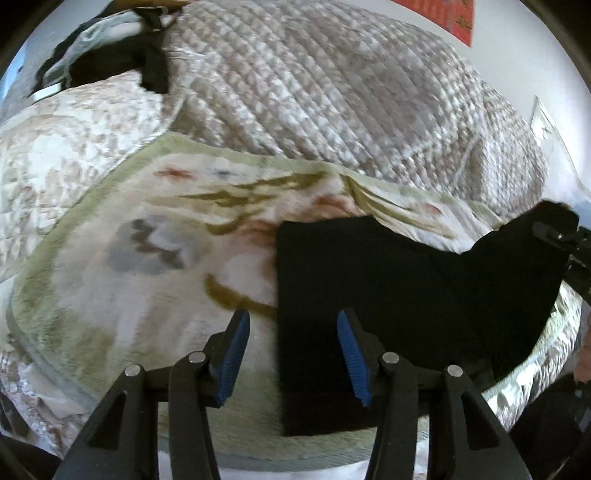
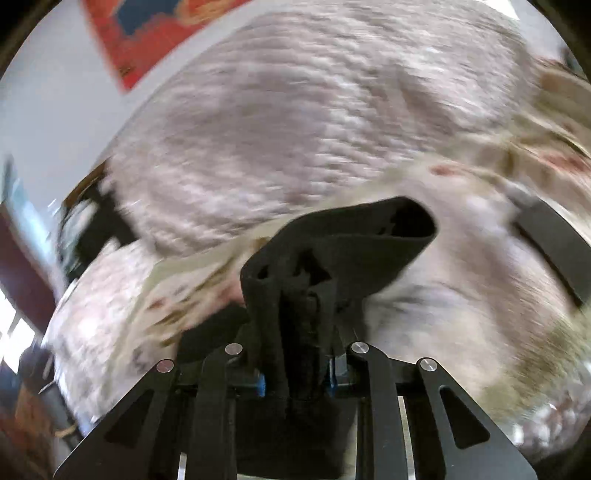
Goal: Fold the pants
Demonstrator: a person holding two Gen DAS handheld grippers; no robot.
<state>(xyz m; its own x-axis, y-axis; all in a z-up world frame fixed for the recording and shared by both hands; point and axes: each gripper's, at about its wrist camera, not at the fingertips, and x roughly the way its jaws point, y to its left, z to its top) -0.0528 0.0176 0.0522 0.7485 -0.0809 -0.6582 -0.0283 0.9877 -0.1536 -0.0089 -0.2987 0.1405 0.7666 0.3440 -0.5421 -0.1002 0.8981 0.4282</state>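
Note:
The black pants [image 1: 388,295] lie folded on a floral blanket [image 1: 147,258] on the bed. My left gripper [image 1: 293,325] is open and empty, its blue pads straddling the pants' left edge just above the fabric. My right gripper [image 2: 297,369] is shut on a bunched end of the pants [image 2: 332,251] and holds it lifted off the blanket. In the left wrist view the right gripper [image 1: 565,240] shows at the far right, holding up the raised end of the pants. The right wrist view is motion-blurred.
A quilted beige bedspread [image 1: 332,92] covers the bed behind the blanket. Dark and pale clothes [image 1: 110,59] are heaped at the far left. A red poster [image 2: 147,33] hangs on the wall. The bed's front edge is near the grippers.

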